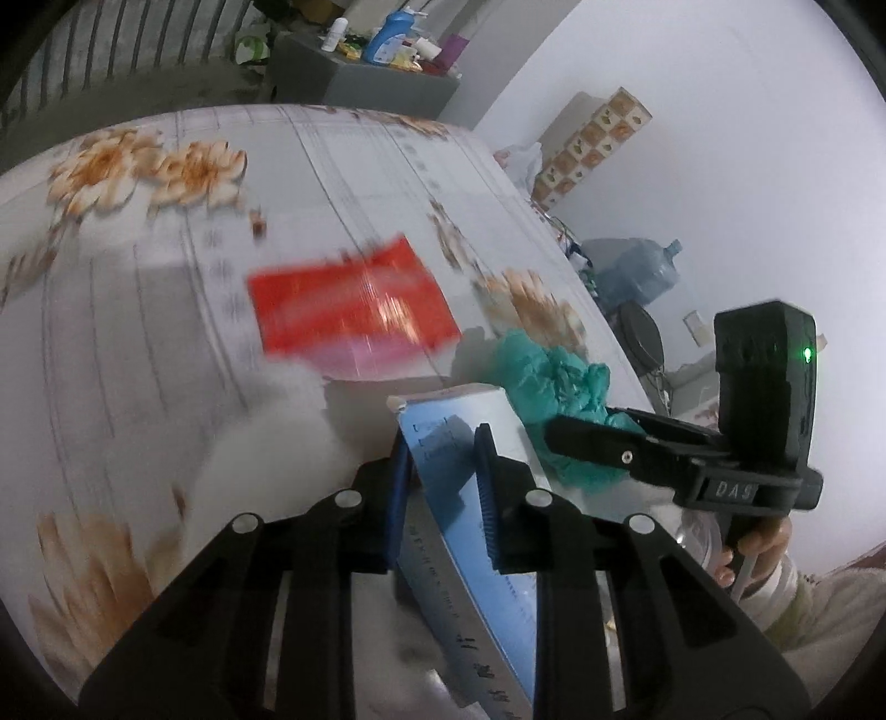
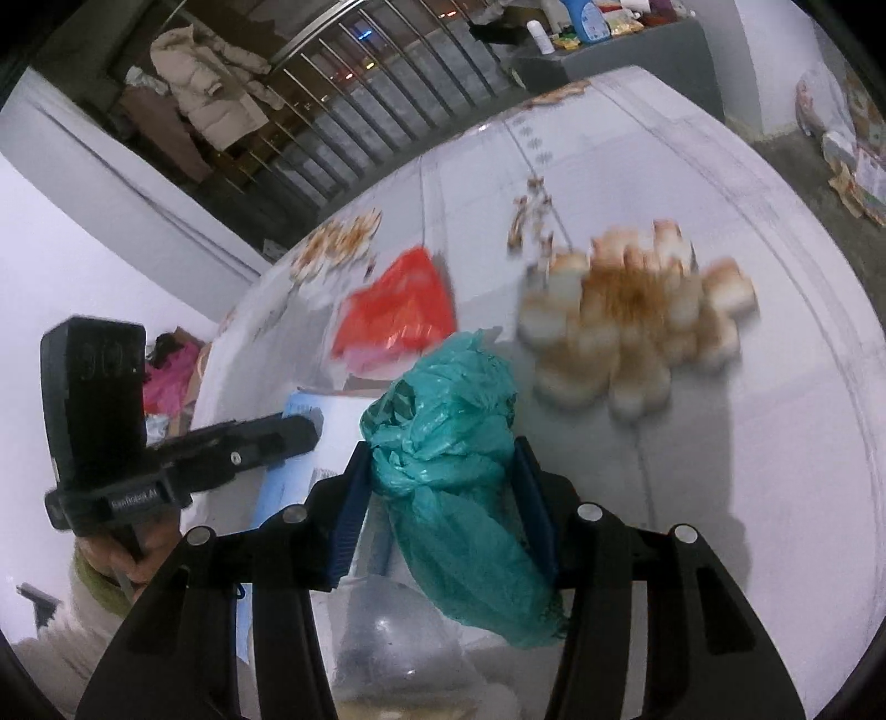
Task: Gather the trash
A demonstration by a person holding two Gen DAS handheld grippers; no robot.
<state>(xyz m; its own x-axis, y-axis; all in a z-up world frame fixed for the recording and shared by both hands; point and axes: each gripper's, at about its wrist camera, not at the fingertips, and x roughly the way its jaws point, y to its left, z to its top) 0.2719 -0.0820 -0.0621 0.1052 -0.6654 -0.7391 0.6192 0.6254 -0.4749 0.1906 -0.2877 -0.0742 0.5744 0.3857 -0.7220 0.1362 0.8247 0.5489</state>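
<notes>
Surface: flowered tablecloth (image 1: 166, 343) was spread over the table.
Left gripper (image 1: 440, 498): blue box (image 1: 470, 531) was clamped upright.
Right gripper (image 2: 443, 509): green bag (image 2: 454, 443) was pinched, beside the box.
Beyond: red bag (image 1: 349, 310) was lying flat.

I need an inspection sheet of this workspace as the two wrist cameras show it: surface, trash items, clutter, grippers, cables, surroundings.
Surface: table under a pale tablecloth with printed orange flowers.
Job's things: blue-white box in the left gripper; green plastic bag in the right gripper; red wrapper lying flat on the cloth.
Clutter: a clear plastic container below the bag, contents unclear.
Grippers: both closed on their items.
Cables: nothing seen on the table.
Surroundings: grey cabinet with bottles, water jug, railing, hanging coat.
</notes>
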